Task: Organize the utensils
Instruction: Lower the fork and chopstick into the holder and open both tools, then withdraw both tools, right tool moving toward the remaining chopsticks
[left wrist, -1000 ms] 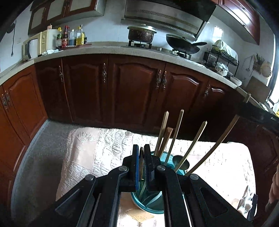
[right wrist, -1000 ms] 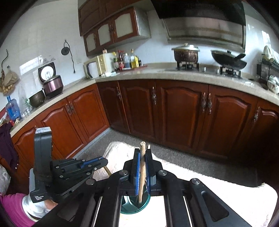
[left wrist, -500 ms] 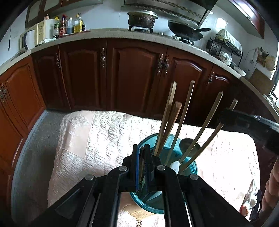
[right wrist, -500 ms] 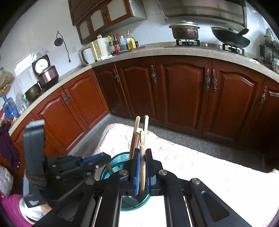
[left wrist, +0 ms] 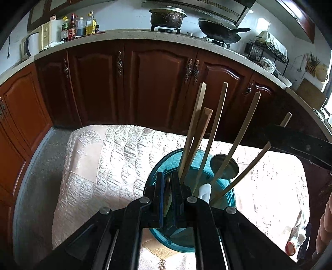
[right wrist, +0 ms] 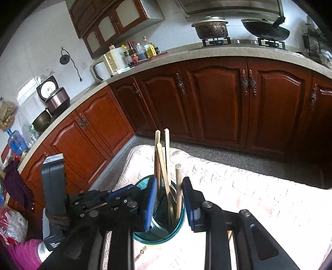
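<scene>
A teal utensil holder stands on a white quilted cloth; it also shows in the right wrist view. Several wooden chopsticks and a dark ladle stand in it. My left gripper is shut on the holder's rim, near its left side. My right gripper is open right above the holder; a round wooden stick stands loose in the holder between its jaws, beside other chopsticks. The left gripper also shows in the right wrist view.
The clothed table stands before dark wooden kitchen cabinets. A counter with a pot, a wok and bottles runs behind. A small wrapped item lies at the cloth's right edge.
My right gripper has lowered the wooden stick into the holder and opened, letting it go. My left gripper has stayed shut on the rim while both views tilted downward.
</scene>
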`<state>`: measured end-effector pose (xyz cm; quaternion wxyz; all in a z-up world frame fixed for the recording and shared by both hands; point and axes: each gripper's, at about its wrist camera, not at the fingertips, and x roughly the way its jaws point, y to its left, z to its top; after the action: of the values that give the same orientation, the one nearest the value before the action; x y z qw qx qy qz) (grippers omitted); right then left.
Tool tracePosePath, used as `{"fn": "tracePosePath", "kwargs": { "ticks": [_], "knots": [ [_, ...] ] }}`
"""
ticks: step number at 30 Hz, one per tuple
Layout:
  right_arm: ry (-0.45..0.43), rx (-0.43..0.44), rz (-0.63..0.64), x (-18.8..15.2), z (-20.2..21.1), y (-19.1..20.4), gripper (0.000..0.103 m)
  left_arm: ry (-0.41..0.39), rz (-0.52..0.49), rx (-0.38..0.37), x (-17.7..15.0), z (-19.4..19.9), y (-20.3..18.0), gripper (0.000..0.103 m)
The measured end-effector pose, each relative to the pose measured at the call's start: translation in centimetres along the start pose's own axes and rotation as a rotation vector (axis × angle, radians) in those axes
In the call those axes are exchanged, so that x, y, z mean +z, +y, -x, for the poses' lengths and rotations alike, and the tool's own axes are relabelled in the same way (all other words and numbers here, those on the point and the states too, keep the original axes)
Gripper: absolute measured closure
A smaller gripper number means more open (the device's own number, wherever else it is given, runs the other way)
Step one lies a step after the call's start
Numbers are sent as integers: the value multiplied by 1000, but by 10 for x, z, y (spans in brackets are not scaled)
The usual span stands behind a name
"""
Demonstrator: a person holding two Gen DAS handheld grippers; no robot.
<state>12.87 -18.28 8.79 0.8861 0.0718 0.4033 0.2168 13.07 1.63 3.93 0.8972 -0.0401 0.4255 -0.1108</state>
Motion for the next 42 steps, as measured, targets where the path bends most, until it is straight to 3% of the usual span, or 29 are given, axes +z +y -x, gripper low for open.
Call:
{"fn": "tracePosePath", "kwargs": {
  "ticks": [3, 5, 7, 15, 21, 29, 36, 42],
  "knots": [
    [3, 1, 7, -2, 1, 1, 67, -1, 7, 2, -1, 3, 0, 87],
    [3, 3, 3, -2, 3, 1, 66, -11, 18, -5, -1, 6, 1, 64],
    [-6, 13, -3, -2, 8, 1, 63, -23, 26, -9, -1, 10, 3, 56],
    [-36, 20, -8, -8, 29, 3, 57, -53, 27, -5, -2, 30, 3, 54],
    [-28, -28, -23, -29, 42, -13, 51, -103, 57, -15, -11, 56, 9, 40],
    [132, -168, -121, -97, 6, -66, 52, -95, 70, -26, -36, 69, 10, 40],
    [266, -229, -190, -153, -42, -97, 69, -64, 78, -30, -58, 67, 9, 40],
    [303, -254, -160, -165, -60, -98, 79, -48, 57, -41, -68, 65, 0, 40]
  ]
}}
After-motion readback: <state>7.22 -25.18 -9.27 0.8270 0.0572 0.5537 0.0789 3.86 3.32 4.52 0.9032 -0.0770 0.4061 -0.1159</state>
